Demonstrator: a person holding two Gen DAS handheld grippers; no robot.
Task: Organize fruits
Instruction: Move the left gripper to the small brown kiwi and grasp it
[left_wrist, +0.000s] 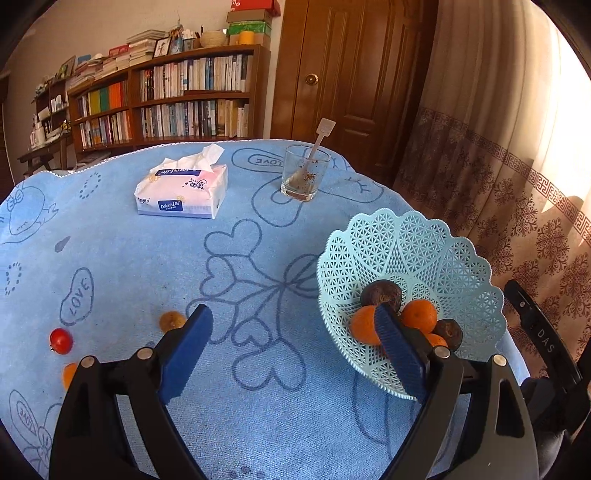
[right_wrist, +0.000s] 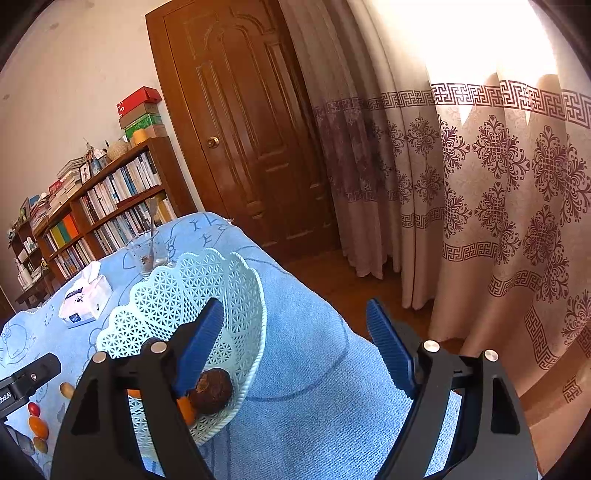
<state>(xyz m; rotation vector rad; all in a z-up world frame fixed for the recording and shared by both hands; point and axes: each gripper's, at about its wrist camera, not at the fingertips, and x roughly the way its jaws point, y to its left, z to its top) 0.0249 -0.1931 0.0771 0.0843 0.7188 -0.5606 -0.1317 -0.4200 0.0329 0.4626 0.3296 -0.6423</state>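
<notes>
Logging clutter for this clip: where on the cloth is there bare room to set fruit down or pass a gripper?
Bare cloth spans the middle, between the tissue pack, the glass and the basket. Crowded spots: the near-left edge, where the tomato and small loose fruits lie, and the basket floor, holding oranges and dark fruits.

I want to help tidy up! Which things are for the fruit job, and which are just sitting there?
For the job: basket, oranges in it, dark fruits, red tomato, loose orange, brownish fruit.

Just sitting there: tissue pack, glass with stirrer.
</notes>
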